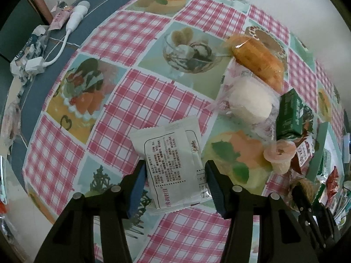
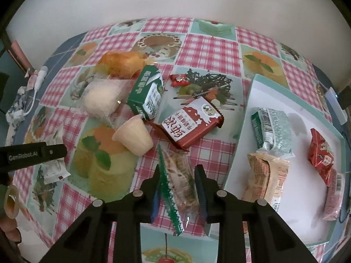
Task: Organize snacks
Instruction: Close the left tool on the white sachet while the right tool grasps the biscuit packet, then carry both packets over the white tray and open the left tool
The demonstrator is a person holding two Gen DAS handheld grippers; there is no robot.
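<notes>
left hand-held gripper [image 1: 175, 182]: I see flat white foil sachet [image 1: 173, 166] between its blue ribbed pads, both pads pressing the edges; holding it, sachet low over the tabletop [image 1: 136, 100].
right hand-held gripper [image 2: 178, 188]: jaws narrow, clamped on a clear crinkly snack packet [image 2: 179, 186] with green serrated seam, packet running lengthwise between the fingers.
tray [image 2: 283, 92]: white, flat, pale green rim, just to the right of my right hand-held gripper; holds a green-white noodle pack [image 2: 272, 129], a tan pack [image 2: 265, 179], and a red wrapper [image 2: 320, 153].
ahead of right hand-held gripper: glossy red-white biscuit pack [image 2: 193, 122]; beige plastic jelly cup [image 2: 133, 138] lying on its side, ahead-left.
farther ahead-left: green boxy milk carton [image 2: 147, 92], round white cake in clear wrap [image 2: 101, 98], golden bread roll [image 2: 122, 63], all close together.
tabletop cover: slick vinyl, pink gingham and dessert prints.
far left of left hand-held gripper: white cable adapter [image 1: 74, 17], well apart.
</notes>
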